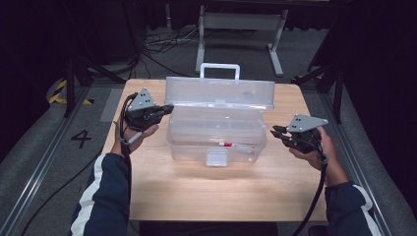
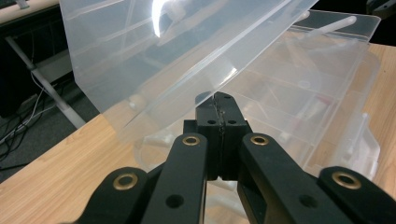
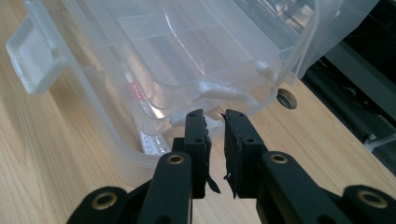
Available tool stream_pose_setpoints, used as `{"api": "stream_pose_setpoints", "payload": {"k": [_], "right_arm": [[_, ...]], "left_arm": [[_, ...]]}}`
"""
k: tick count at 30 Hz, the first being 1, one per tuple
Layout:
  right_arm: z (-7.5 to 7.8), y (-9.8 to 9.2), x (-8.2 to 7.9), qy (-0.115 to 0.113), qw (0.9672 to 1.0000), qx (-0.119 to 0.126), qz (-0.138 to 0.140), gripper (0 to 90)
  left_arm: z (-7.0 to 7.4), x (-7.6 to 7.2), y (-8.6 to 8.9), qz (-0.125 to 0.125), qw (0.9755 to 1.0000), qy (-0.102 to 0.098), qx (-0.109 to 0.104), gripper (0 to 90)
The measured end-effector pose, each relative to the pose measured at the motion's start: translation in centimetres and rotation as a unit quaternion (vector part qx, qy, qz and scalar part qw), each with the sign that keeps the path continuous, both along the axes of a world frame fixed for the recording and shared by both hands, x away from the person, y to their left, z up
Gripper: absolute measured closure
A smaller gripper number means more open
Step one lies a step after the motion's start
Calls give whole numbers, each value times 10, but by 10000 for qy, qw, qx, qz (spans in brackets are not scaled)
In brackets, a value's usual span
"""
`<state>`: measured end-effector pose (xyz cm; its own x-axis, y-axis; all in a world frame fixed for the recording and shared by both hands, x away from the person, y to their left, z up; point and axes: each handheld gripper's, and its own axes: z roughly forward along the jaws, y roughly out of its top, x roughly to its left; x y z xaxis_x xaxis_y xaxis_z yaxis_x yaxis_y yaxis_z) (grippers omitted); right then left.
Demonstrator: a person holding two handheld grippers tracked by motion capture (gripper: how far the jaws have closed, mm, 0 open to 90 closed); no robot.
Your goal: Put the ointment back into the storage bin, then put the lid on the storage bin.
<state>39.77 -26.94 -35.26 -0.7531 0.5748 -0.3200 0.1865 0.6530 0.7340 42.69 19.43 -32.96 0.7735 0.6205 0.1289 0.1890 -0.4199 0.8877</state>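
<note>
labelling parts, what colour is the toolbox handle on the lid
White, on the handle above the clear lid; clearest in the high view.

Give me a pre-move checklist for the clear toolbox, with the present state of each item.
1. Lid raised and standing up behind the toolbox: ok.
2. Left gripper shut, jaws pressed together with nothing between them, at the toolbox's left end: ok.
3. Right gripper at the toolbox's right end, jaws a narrow gap apart with nothing between them: ok.
4. Front latch hanging loose: ok.
5. Upper tray free to lift out: cannot tell.
6. Toolbox wholly on the table, away from its edges: ok.
</note>
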Motion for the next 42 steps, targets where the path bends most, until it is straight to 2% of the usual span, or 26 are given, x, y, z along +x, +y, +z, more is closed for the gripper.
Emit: {"api": "stream_pose_setpoints", "payload": {"k": [30, 42], "right_arm": [[-5, -3, 6, 128, 9999, 48, -49, 796], [-8, -4, 8, 171, 9998, 31, -83, 795]], "left_arm": [[-20, -15, -2, -116, 9997, 89, 173, 900], [-22, -18, 2, -113, 9997, 80, 218, 900]]}}
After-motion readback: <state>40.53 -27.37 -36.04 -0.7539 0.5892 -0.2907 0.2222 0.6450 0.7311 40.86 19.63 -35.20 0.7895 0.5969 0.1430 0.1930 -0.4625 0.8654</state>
